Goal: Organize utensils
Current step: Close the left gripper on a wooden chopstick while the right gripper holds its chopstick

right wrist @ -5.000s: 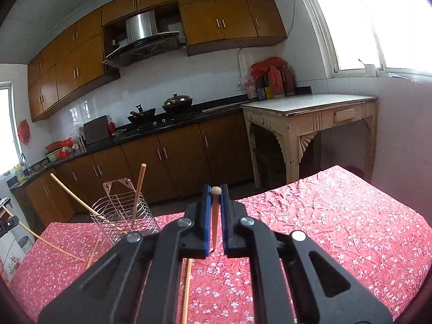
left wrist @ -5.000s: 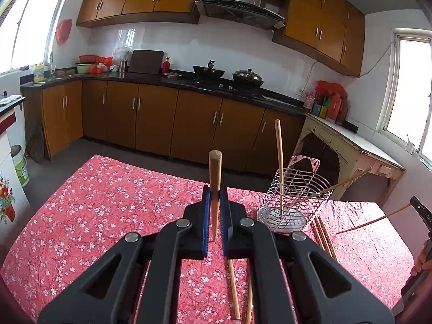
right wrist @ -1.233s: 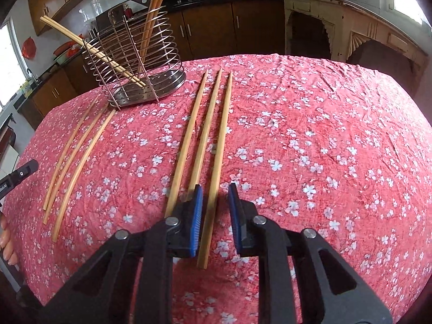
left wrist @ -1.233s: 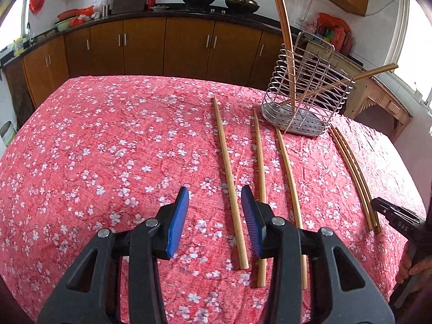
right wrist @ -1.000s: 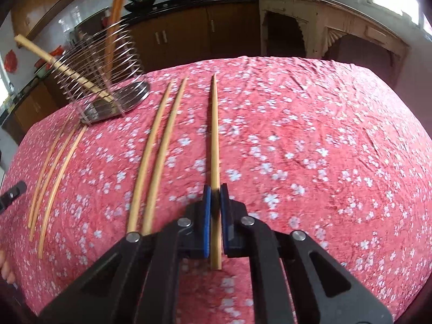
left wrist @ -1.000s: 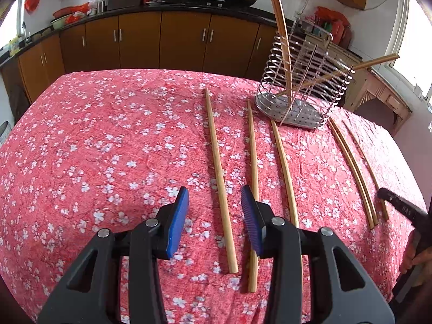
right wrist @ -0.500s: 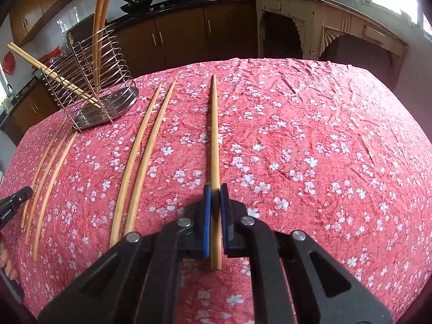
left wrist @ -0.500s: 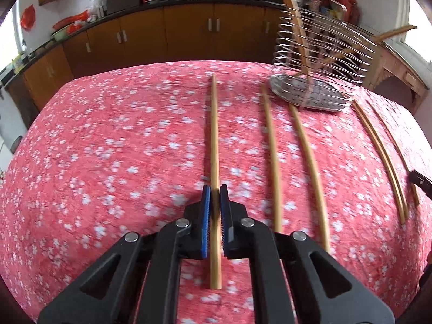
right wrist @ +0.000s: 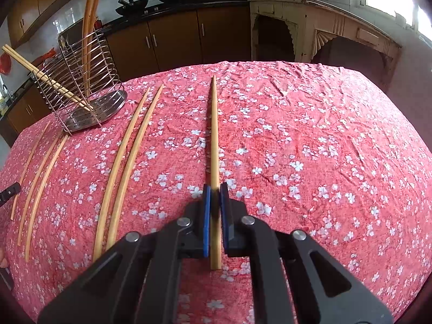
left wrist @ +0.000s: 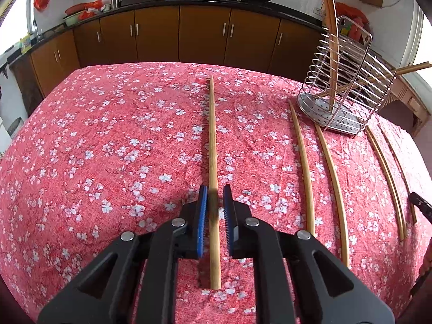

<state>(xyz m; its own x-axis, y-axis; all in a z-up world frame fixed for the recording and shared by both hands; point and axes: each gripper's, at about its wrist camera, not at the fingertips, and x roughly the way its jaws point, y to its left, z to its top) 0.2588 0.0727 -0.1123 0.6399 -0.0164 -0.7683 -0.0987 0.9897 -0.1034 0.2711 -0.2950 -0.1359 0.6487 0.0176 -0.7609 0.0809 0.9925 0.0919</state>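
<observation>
- The left gripper (left wrist: 215, 202) has its fingers opening slightly around a chopstick (left wrist: 212, 145) lying mid-frame on the counter (left wrist: 94, 148); they should re-close squarely before lifting.
- The right gripper (right wrist: 215, 198) clamps another chopstick (right wrist: 214, 135).
- Both should lift level, then tip into the wire holder (right wrist: 89, 86), upper left.

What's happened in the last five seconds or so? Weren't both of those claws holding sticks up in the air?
Yes. Both came down to the table. The right gripper has clamped a fresh chopstick lying on the cloth. The left gripper closed around another chopstick, but its jaws are opening slightly now. The wire holder and the other loose chopsticks stayed put.
</observation>
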